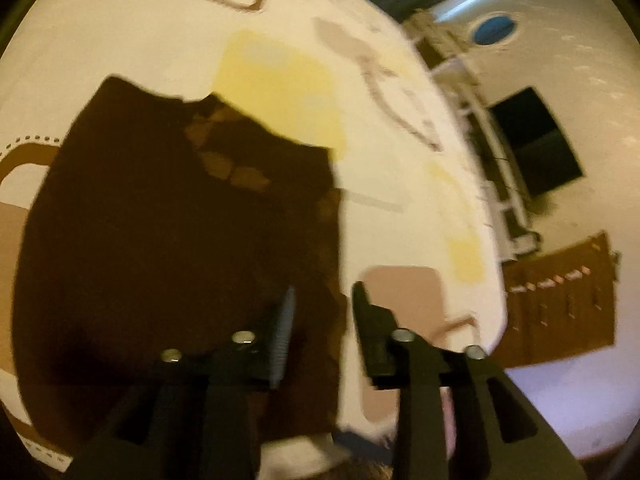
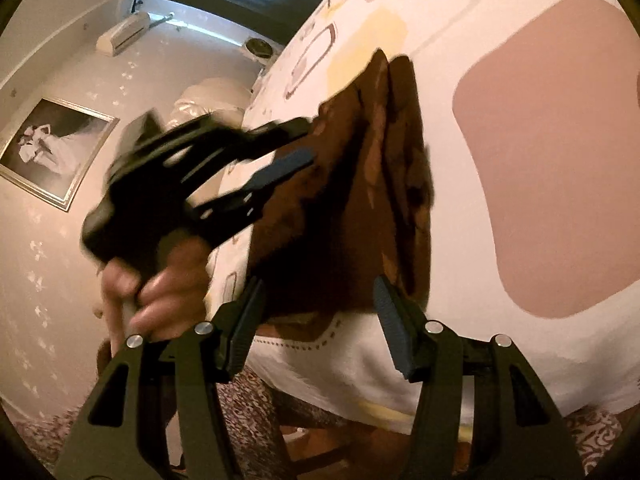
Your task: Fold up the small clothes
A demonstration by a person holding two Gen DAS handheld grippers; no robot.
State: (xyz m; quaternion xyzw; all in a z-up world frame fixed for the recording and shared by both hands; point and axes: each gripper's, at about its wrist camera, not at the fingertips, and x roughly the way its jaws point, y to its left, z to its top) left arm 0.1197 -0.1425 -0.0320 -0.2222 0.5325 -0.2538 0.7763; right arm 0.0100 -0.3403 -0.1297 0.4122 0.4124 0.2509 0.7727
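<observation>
A dark brown patterned garment [image 1: 172, 240] lies folded on the white patterned bed sheet [image 1: 384, 92]. My left gripper [image 1: 324, 304] is open, its fingers on either side of the garment's near right edge, holding nothing. In the right wrist view the same garment [image 2: 360, 208] lies flat on the sheet [image 2: 500, 40]. My right gripper [image 2: 318, 292] is open just before the garment's near edge. The left gripper [image 2: 308, 140] shows there too, open at the garment's left edge, held by a hand [image 2: 160, 288].
The bed edge [image 1: 496, 280] drops off to the right in the left wrist view, with a brown cabinet [image 1: 560, 300] and white rack [image 1: 500, 184] beyond. A framed picture [image 2: 52, 152] hangs on the wall. Patterned carpet [image 2: 248, 408] lies below the bed.
</observation>
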